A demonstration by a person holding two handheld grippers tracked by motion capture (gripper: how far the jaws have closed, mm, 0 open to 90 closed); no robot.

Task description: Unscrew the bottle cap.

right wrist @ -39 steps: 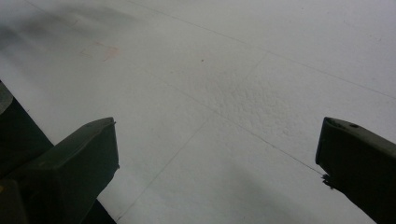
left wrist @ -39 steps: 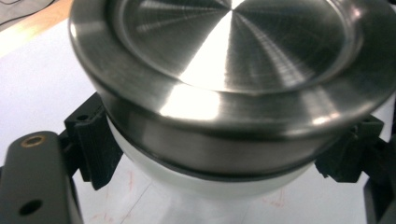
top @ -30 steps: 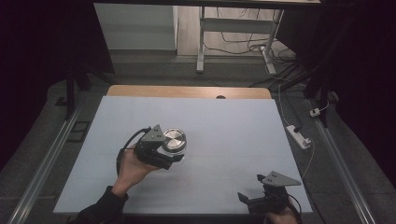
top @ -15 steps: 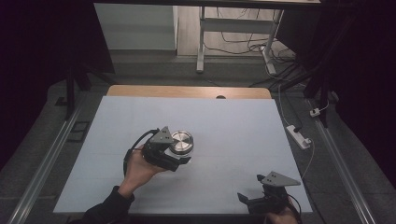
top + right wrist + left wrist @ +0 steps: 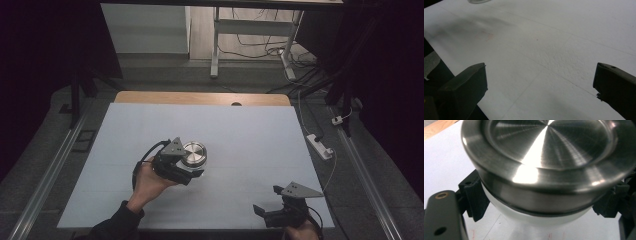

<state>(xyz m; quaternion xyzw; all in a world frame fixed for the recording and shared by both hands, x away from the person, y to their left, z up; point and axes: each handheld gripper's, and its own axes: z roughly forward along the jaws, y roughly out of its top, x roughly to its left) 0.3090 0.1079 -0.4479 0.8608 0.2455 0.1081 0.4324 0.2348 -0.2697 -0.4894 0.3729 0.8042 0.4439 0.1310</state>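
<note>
A round white container with a brushed steel lid (image 5: 193, 154) sits left of the table's middle. My left gripper (image 5: 196, 164) is shut on it, its black jaws pressing the white body from both sides just under the lid. In the left gripper view the container (image 5: 544, 157) looms large between the jaws of the left gripper (image 5: 541, 220). Whether it rests on the table or hangs just above it, I cannot tell. My right gripper (image 5: 268, 201) stands open near the front right edge. The right gripper (image 5: 541, 82) has bare white surface between its jaws.
A white sheet (image 5: 250, 125) covers the table, and a wooden strip (image 5: 200, 98) shows along the far edge. On the floor to the right lies a white power strip (image 5: 320, 146) with cables. A metal table frame (image 5: 215, 45) stands behind.
My left gripper has carried the container a little to the right and slightly nearer. The right gripper has stayed where it was.
</note>
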